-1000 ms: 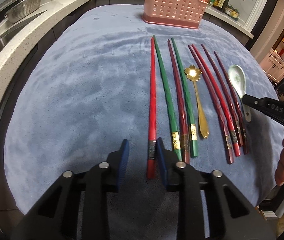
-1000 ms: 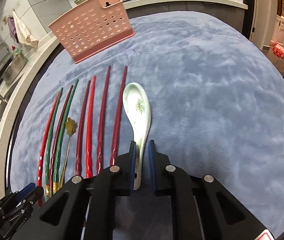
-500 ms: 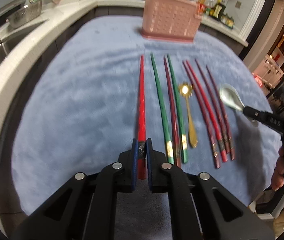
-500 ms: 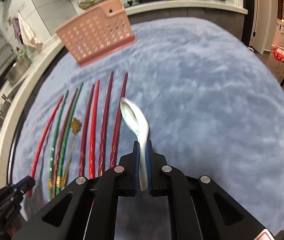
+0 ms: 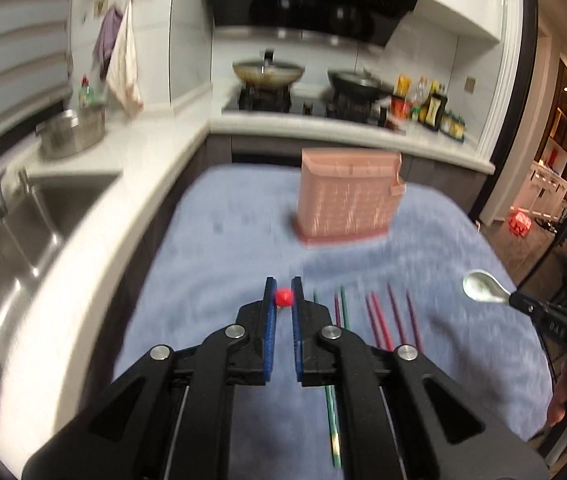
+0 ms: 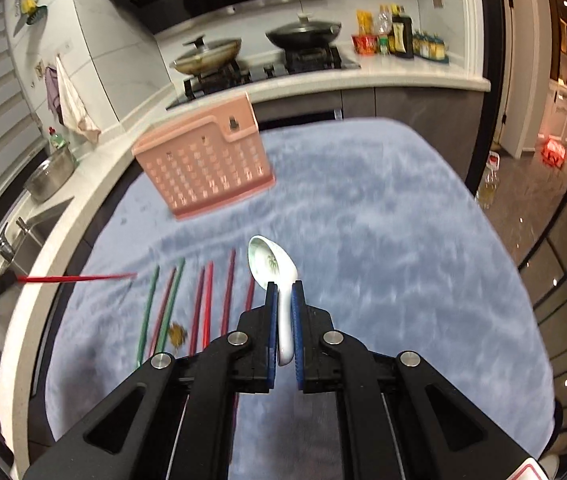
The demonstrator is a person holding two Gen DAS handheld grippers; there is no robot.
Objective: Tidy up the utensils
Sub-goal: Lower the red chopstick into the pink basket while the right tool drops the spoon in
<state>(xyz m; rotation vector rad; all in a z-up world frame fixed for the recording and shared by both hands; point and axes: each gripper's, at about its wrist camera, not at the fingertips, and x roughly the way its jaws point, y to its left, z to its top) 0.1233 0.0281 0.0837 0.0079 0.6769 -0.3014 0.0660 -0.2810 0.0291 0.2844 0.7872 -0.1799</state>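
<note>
I am holding a red chopstick (image 5: 283, 297) pinched in the left gripper (image 5: 282, 300), seen end-on, and the white ceramic spoon (image 6: 273, 266) clamped by its handle in the right gripper (image 6: 282, 320), both above the blue cloth (image 6: 383, 240). The pink basket (image 6: 207, 164) is standing beyond the row of chopsticks (image 6: 203, 300). The view is blurring, so the chopstick's tilt is unclear. I am risking its long free end swinging wide and striking the basket wall, or the glazed spoon slipping.
</note>
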